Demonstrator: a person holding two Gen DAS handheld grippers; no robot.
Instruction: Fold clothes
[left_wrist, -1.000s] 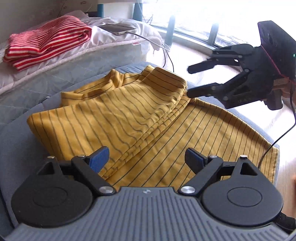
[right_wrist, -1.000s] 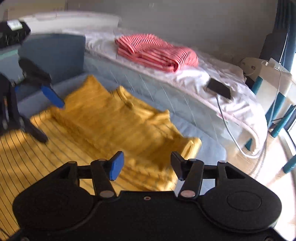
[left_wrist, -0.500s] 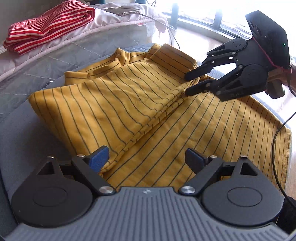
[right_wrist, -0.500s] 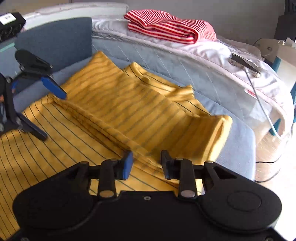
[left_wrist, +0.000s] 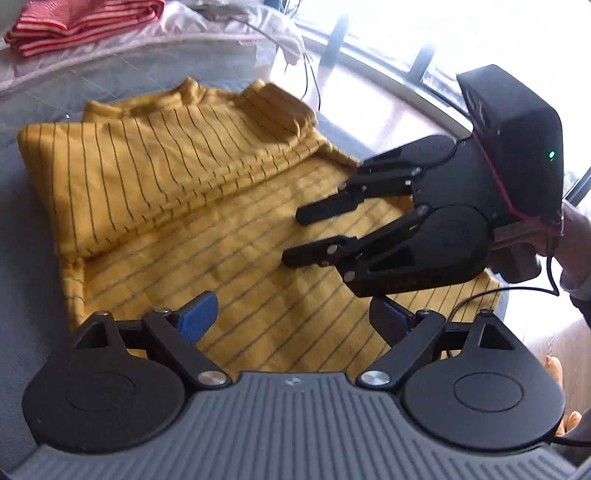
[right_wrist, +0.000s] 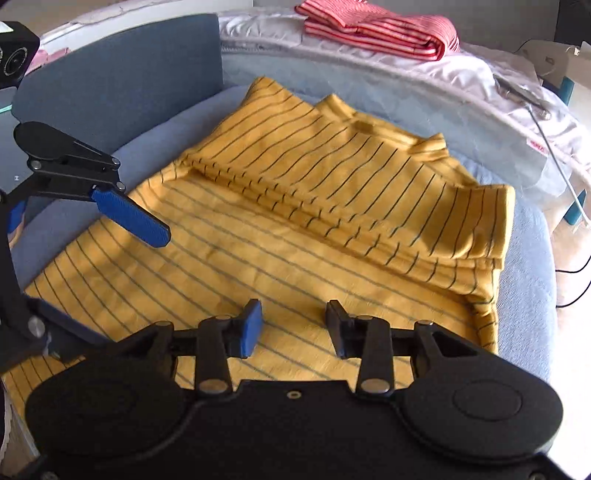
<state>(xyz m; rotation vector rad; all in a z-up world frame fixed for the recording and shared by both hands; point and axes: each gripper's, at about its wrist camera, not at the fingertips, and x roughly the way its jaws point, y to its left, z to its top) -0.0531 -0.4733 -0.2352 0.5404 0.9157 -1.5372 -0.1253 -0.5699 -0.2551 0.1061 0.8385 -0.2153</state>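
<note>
1. Mustard-yellow knit shirt with thin dark pinstripes (right_wrist: 295, 236) lies spread on a blue-grey padded cushion (right_wrist: 528, 258); the far part is folded over onto itself, making a thick layered ridge across the middle, collar at the far edge.
2. Left gripper (left_wrist: 295, 317), black with blue pads: jaws wide apart, nothing between them, hovering over the near flat part of the shirt. In the right wrist view its blue pad sits above the shirt's left side.
3. Right gripper (right_wrist: 293, 325), black: jaws moderately apart, empty, over the near flat part of the shirt. In the left wrist view (left_wrist: 295, 236) its fingers point at the shirt below the ridge; cannot tell if the tips touch the cloth.
4. A hand (left_wrist: 569, 236) grips the right gripper's handle, beyond the shirt's right edge.
5. Folded red-and-white striped garment (right_wrist: 380, 29) lies on a white quilted bed cover (right_wrist: 480, 70), well behind the shirt.
6. Small red tag (right_wrist: 537, 146) on the bed cover's edge, behind the shirt; writing too small to read. No other legible text.
</note>
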